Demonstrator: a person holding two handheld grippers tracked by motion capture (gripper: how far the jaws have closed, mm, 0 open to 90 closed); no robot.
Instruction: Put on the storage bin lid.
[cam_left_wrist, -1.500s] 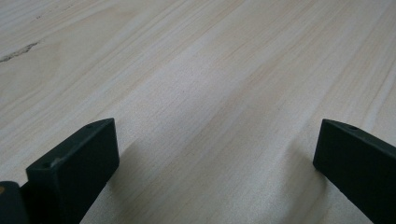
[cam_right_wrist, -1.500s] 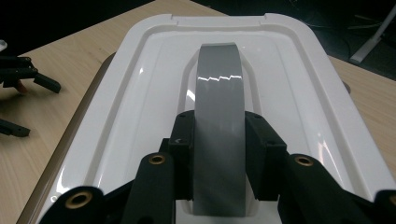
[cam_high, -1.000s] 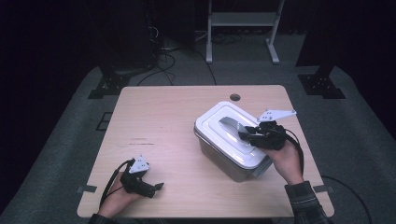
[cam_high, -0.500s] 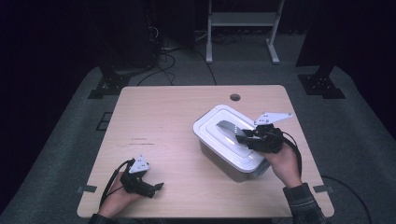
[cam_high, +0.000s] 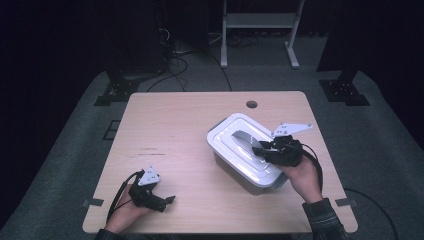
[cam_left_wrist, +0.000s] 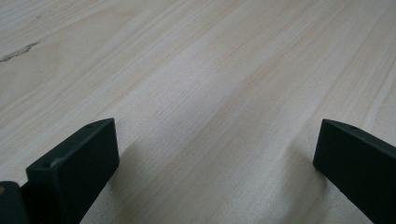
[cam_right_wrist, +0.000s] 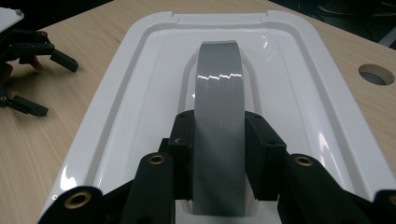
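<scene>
A white plastic bin (cam_high: 250, 179) stands on the right half of the wooden table (cam_high: 175, 130). Its white lid (cam_high: 235, 142) carries an arched grey handle (cam_high: 247, 137). My right gripper (cam_high: 261, 149) comes in from the right and is shut on that handle. In the right gripper view the black pads (cam_right_wrist: 261, 135) press both sides of the grey handle (cam_right_wrist: 218, 88) above the lid (cam_right_wrist: 135, 98). The lid looks tilted, its near edge overhanging the bin. My left gripper (cam_high: 169, 202) rests at the table's front left, open. Its jaws stand wide over bare wood (cam_left_wrist: 215, 116).
A round cable hole (cam_high: 251, 104) sits near the table's far edge, right of centre. Beyond the table a white stand (cam_high: 257, 22) and dark frame feet (cam_high: 345, 90) rest on grey carpet. The left gripper (cam_right_wrist: 28, 70) lies left of the lid.
The lid in my right gripper has shifted slightly left and toward the front, and its tilt has changed. The left gripper has stayed put.
</scene>
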